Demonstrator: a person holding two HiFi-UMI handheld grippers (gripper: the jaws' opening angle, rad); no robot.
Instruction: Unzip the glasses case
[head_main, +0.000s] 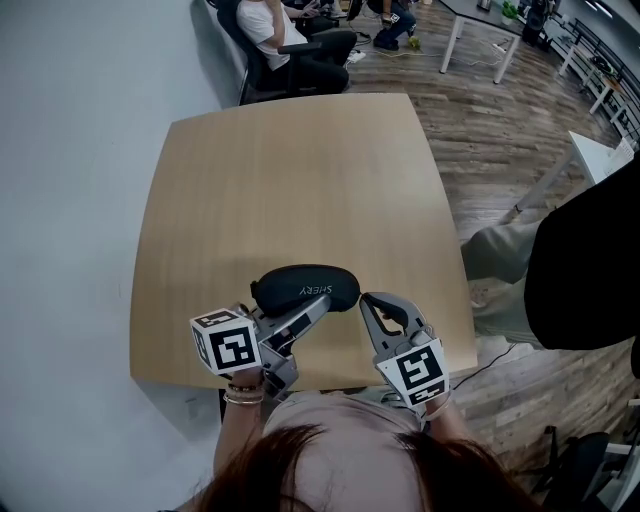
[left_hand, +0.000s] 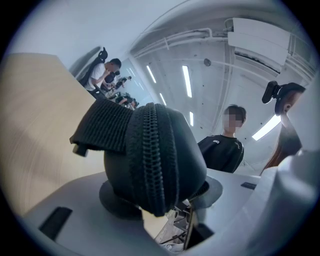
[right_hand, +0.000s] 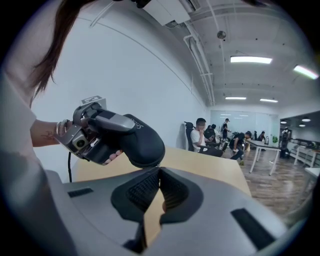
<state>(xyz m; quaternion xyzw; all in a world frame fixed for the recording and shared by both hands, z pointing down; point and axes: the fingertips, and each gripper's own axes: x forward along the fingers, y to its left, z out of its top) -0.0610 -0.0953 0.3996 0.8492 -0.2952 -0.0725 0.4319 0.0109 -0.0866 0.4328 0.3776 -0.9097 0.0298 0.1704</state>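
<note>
The left tool (head_main: 320, 304) clamps the glasses case (head_main: 305, 286) above the table (head_main: 290, 170). The right tool (head_main: 366, 299), jaws together, touches the case's end. The zipper (left_hand: 152, 155) looks closed, so unzipping remains.

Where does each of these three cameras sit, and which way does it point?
Head view: on the person's head, looking steeply down at the table; hair, left gripper and right gripper show.
Left gripper view: on the left gripper, looking along its jaws, which clamp the glasses case; only those jaws show.
Right gripper view: on the right gripper, looking along its shut jaws at the left gripper; a wrist and shirt show.
Shared: all three show the glasses case.
</note>
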